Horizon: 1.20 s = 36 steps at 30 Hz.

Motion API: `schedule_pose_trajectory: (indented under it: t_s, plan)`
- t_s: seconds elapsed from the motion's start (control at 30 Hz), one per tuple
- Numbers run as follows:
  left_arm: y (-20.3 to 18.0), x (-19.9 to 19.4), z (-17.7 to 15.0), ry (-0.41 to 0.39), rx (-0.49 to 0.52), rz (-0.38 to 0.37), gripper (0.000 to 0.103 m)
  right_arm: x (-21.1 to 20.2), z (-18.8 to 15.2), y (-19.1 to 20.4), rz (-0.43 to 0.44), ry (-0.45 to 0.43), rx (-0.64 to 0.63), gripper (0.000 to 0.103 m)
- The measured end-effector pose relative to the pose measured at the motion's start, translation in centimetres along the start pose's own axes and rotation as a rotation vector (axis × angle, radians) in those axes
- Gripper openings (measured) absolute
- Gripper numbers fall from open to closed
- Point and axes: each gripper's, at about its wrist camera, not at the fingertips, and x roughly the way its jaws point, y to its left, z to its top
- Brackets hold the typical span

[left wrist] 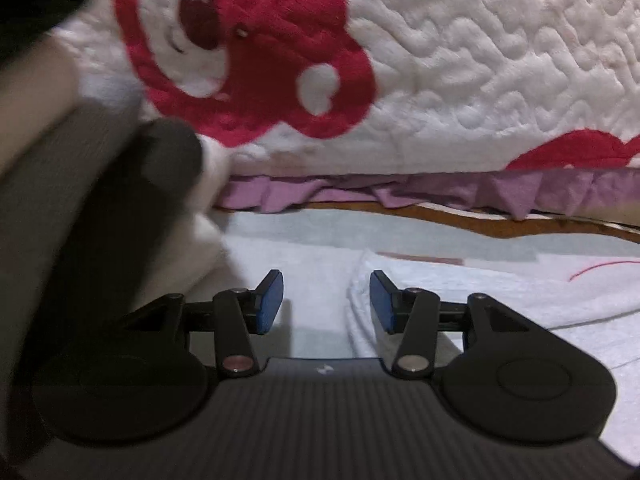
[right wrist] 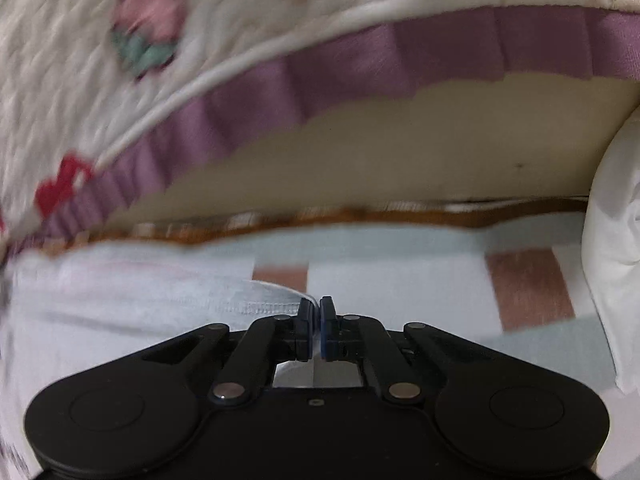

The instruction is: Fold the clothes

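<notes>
The left gripper [left wrist: 326, 302] stood partly open and empty above the white garment [left wrist: 460, 292] on the bed; the right gripper [right wrist: 316, 328] pinched the garment's stitched hem [right wrist: 268, 306]; a quilted bear blanket [left wrist: 480, 60] lay behind.

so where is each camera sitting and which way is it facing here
Left wrist: on the left gripper, looking forward and down along its open blue pads at the pale garment and the bear quilt; a blurred dark shape at the left edge, perhaps the person.
Right wrist: on the right gripper, looking forward and down; its jaws are shut on the garment's stitched hem; a white pillow at right.
Shared: the garment, the quilt and its purple frill.
</notes>
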Motion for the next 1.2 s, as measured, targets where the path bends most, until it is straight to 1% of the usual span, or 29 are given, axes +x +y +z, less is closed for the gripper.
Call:
schedule_pose_trajectory:
  t_s: [0.03, 0.13, 0.17, 0.2, 0.23, 0.27, 0.33, 0.37, 0.43, 0.47, 0.5, 0.53, 0.57, 0.6, 0.63, 0.67, 0.7, 0.73, 0.8, 0.87, 0.93, 0.97, 1.03, 1.17, 1.2]
  plan:
    - [-0.4, 0.3, 0.0, -0.008, 0.014, 0.001, 0.047, 0.3, 0.9, -0.1, 0.005, 0.0, 0.026, 0.003]
    - [-1.8, 1.5, -0.1, -0.026, 0.059, 0.08, 0.047, 1.2, 3.3, 0.3, 0.002, 0.038, 0.065, 0.003]
    - [-2.1, 1.9, 0.0, -0.02, 0.057, 0.071, 0.044, 1.5, 4.1, 0.4, 0.004, 0.054, 0.084, 0.003]
    - [-2.3, 2.5, 0.0, -0.001, 0.054, 0.039, 0.026, 1.8, 4.6, 0.4, 0.003, 0.072, 0.097, 0.003]
    - [-2.6, 2.7, 0.0, 0.015, 0.064, 0.006, 0.01, 2.2, 5.2, 0.5, 0.0, 0.09, 0.111, 0.003]
    - [-3.1, 2.7, 0.1, 0.01, 0.084, 0.004, 0.003, 2.6, 5.5, 0.7, -0.018, 0.107, 0.099, 0.003]
    - [-4.1, 2.2, 0.3, -0.016, 0.142, 0.079, 0.003, 2.9, 5.8, 1.0, -0.036, 0.117, 0.083, 0.003]
    - [-4.3, 1.8, 0.5, -0.042, 0.152, 0.11, 0.003, 2.7, 5.9, 1.0, -0.031, 0.111, 0.097, 0.003]
    - [-3.7, 1.3, 1.2, -0.09, 0.128, 0.157, 0.003, 2.4, 5.9, 0.7, -0.031, 0.1, 0.128, 0.003]
    - [-3.2, 1.4, 1.5, -0.08, 0.096, 0.175, 0.003, 2.3, 6.0, 0.5, -0.039, 0.098, 0.142, 0.003]
    - [-2.7, 1.5, 1.8, -0.064, 0.06, 0.193, 0.004, 2.3, 6.0, 0.4, -0.066, 0.093, 0.15, 0.004]
    - [-2.5, 1.4, 1.9, -0.063, 0.047, 0.195, 0.004, 2.2, 6.1, 0.3, -0.12, 0.06, 0.147, 0.011]
    - [-2.3, 1.3, 2.0, -0.066, 0.038, 0.194, 0.007, 1.9, 6.1, 0.2, -0.191, 0.004, 0.128, 0.02]
    - [-2.1, 1.2, 2.1, -0.068, 0.029, 0.194, 0.009, 1.5, 5.9, 0.3, -0.24, -0.044, 0.106, 0.034]
    - [-1.9, 1.1, 2.1, -0.07, 0.02, 0.194, 0.012, 1.1, 5.4, 0.2, -0.25, -0.091, 0.084, 0.036]
    - [-1.7, 0.9, 2.2, -0.072, 0.011, 0.193, 0.027, 0.7, 4.8, 0.2, -0.226, -0.124, 0.076, 0.036]
    - [-1.6, 0.3, 2.3, -0.104, 0.019, 0.185, 0.039, 0.3, 4.1, 0.1, -0.199, -0.154, 0.069, 0.041]
    - [-1.6, -0.4, 2.1, -0.136, 0.033, 0.171, 0.041, 0.0, 3.3, 0.2, -0.167, -0.169, 0.056, 0.044]
    - [-2.0, -1.1, 1.5, -0.135, 0.066, 0.096, 0.042, -0.4, 1.7, 0.8, -0.105, -0.167, -0.007, 0.044]
    - [-2.4, -1.7, 0.2, -0.117, 0.096, 0.018, 0.042, -0.4, 0.2, 1.6, -0.045, -0.128, -0.104, 0.047]
    - [-2.6, -2.0, -1.4, -0.1, 0.114, 0.009, 0.049, -0.2, -1.1, 2.3, -0.009, -0.088, -0.185, 0.054]
    - [-2.4, -1.9, -1.9, -0.088, 0.108, 0.007, 0.05, 0.0, -1.5, 2.3, -0.002, -0.072, -0.203, 0.054]
    - [-1.8, -1.7, -2.8, -0.063, 0.092, 0.002, 0.05, 0.4, -1.9, 2.0, 0.02, -0.056, -0.187, 0.054]
    - [-0.4, -1.5, -3.0, -0.07, 0.057, 0.014, 0.05, 1.6, -1.7, 1.2, 0.088, -0.069, -0.131, 0.054]
    - [-0.2, -1.6, -3.0, -0.065, 0.05, 0.017, 0.05, 1.9, -1.7, 1.5, 0.122, -0.058, -0.134, 0.049]
